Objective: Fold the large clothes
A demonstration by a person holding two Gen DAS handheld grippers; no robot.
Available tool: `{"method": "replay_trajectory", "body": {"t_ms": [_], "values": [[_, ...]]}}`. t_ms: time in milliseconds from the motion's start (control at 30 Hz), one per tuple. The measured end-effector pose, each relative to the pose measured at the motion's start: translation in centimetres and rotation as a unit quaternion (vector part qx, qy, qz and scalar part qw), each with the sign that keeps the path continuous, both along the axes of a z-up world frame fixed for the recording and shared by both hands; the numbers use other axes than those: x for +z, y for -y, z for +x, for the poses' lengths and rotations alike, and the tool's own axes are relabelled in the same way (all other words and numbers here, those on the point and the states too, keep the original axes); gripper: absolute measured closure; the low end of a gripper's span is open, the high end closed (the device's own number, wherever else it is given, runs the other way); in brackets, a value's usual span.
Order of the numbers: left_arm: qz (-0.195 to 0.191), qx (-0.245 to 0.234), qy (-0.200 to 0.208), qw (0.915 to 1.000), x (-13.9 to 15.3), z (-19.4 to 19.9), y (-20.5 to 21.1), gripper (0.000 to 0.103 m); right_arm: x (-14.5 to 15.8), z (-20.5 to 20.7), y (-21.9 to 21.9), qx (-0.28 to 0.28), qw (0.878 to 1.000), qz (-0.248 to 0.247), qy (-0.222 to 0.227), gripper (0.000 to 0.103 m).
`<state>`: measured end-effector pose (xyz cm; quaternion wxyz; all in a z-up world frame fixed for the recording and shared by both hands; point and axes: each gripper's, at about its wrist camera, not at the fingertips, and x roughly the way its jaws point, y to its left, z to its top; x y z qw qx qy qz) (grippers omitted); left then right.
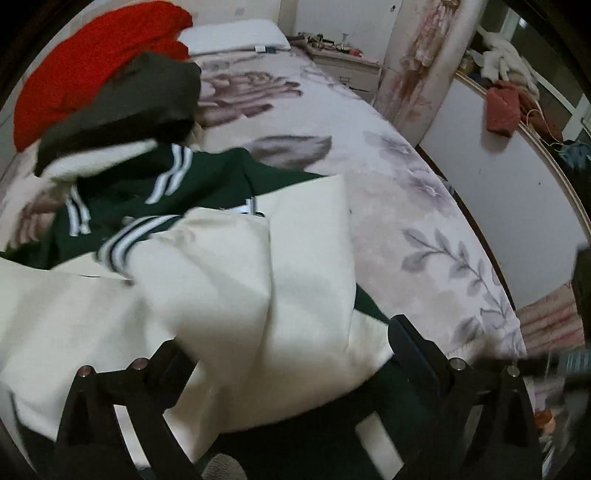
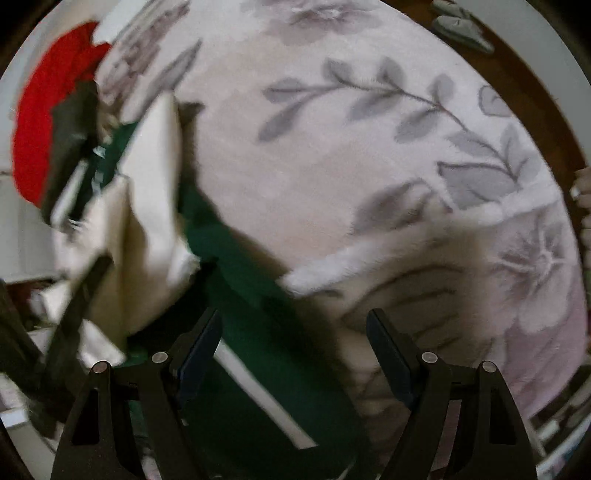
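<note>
We see no box or basket close by; the only holder is the bed (image 1: 388, 206), and it carries everything. At 11 o'clock of the left wrist view a pile lies on it: a red garment (image 1: 85, 62) at the back, and a dark grey garment (image 1: 136, 107) folded on top of its front edge. A white pillow (image 1: 236, 33) lies at 12 o'clock.

The jacket (image 1: 229, 280) is dark green with cream sleeves. It lies on the bed at the lower left of the left view, bunched and partly folded over itself. Its green ribbed cuffs carry white stripes. The cream cloth looks smooth and makes broad soft folds; the green part looks more matte.

The blanket on the bed is fluffy, pale pink, with grey leaves and flowers printed on it. In the right view one edge of it is turned up near 5 o'clock.

Our left gripper (image 1: 284, 343) has its jaws wide apart, and cream cloth lies between them, not pinched. Our right gripper (image 2: 295, 332) also has its jaws apart, over the green hem of the jacket and the blanket. The pictures are blurred.
</note>
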<state>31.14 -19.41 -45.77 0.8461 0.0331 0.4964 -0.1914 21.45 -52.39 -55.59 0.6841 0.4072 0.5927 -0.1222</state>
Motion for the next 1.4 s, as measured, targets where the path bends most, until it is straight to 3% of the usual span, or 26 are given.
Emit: {"method": "replay_trajectory", "body": {"t_ms": [100,167,233,300,367,433,500,600,667,733,767,800,900,1000,1033,1067,1100,1133,1167,1200,1300,1400], "values": [[0.057,0.033,0.006,0.9978,0.4,-1.1,-2.3,0.004,2.4,1.7,-0.8,-0.005,0.999,0.031,0.035,0.021],[0.104,0.081,0.010,0.9912,0.8,-2.4,-5.5,0.004,3.4,4.3,-1.5,0.007,0.998,0.042,0.050,0.021],[0.155,0.136,0.013,0.9785,0.6,-3.1,-8.8,0.004,4.3,8.2,-3.9,0.035,0.997,0.042,0.058,0.021],[0.216,0.206,0.008,0.9543,-0.5,-2.9,-13.1,0.004,5.1,12.4,-7.1,0.094,0.993,0.026,0.064,0.021],[0.250,0.264,0.001,0.9317,-1.7,-2.0,-17.0,0.004,5.6,15.4,-10.8,0.138,0.988,0.001,0.063,0.021],[0.252,0.306,-0.006,0.9179,-2.9,-0.9,-20.4,0.004,5.8,19.0,-14.7,0.187,0.980,-0.026,0.067,0.021],[0.240,0.333,-0.026,0.9112,-4.5,0.3,-23.3,0.001,5.7,22.9,-19.3,0.247,0.964,-0.068,0.068,0.021],[0.216,0.355,-0.068,0.9071,-7.3,1.8,-26.4,0.000,3.7,26.8,-24.5,0.318,0.939,-0.126,0.038,0.021],[0.179,0.362,-0.089,0.9103,-8.5,2.2,-27.8,0.000,1.5,28.3,-26.7,0.356,0.921,-0.157,-0.005,0.023],[0.137,0.373,-0.106,0.9115,-9.0,2.0,-28.8,0.000,1.2,28.4,-27.0,0.353,0.919,-0.175,-0.018,0.056],[0.123,0.376,-0.112,0.9116,-9.0,1.9,-29.1,0.000,2.3,28.0,-26.2,0.330,0.931,-0.158,0.011,0.077],[0.104,0.380,-0.119,0.9115,-8.9,1.7,-29.5,0.000,3.5,27.4,-25.2,0.304,0.940,-0.150,0.032,0.080],[0.066,0.389,-0.131,0.9093,-8.2,0.6,-30.2,0.000,7.9,23.7,-20.5,0.200,0.966,-0.113,0.119,0.081],[0.041,0.395,-0.125,0.9094,-6.8,-1.0,-30.4,0.000,8.4,18.3,-15.2,0.090,0.977,-0.078,0.175,0.079],[0.044,0.394,-0.118,0.9105,-6.3,-1.4,-30.3,0.000,7.3,16.7,-13.8,0.068,0.982,-0.066,0.163,0.076],[0.048,0.392,-0.109,0.9121,-5.8,-2.0,-30.3,0.000,4.8,14.5,-12.3,0.042,0.990,-0.053,0.121,0.064],[0.052,0.391,-0.101,0.9135,-5.3,-2.5,-30.3,0.000,3.4,13.1,-11.5,0.028,0.995,-0.058,0.079,0.058],[0.053,0.389,-0.095,0.9146,-5.0,-2.8,-30.4,0.000,1.9,11.6,-10.7,0.018,0.998,-0.061,0.027,0.058],[0.053,0.386,-0.088,0.9168,-4.7,-3.3,-30.5,0.000,0.7,9.7,-9.9,0.006,0.999,-0.050,-0.016,0.052],[0.054,0.382,-0.084,0.9186,-4.7,-3.5,-30.6,0.000,0.5,7.7,-9.3,-0.014,0.998,-0.040,-0.040,0.051],[0.037,0.375,-0.080,0.9227,-5.1,-3.6,-31.3,0.000,3.6,5.3,-9.7,-0.042,0.998,-0.025,-0.027,0.051],[-0.031,0.371,-0.092,0.9236,-6.1,-3.1,-33.3,0.001,7.3,8.0,-13.2,-0.001,0.999,-0.014,0.029,0.050]]}}
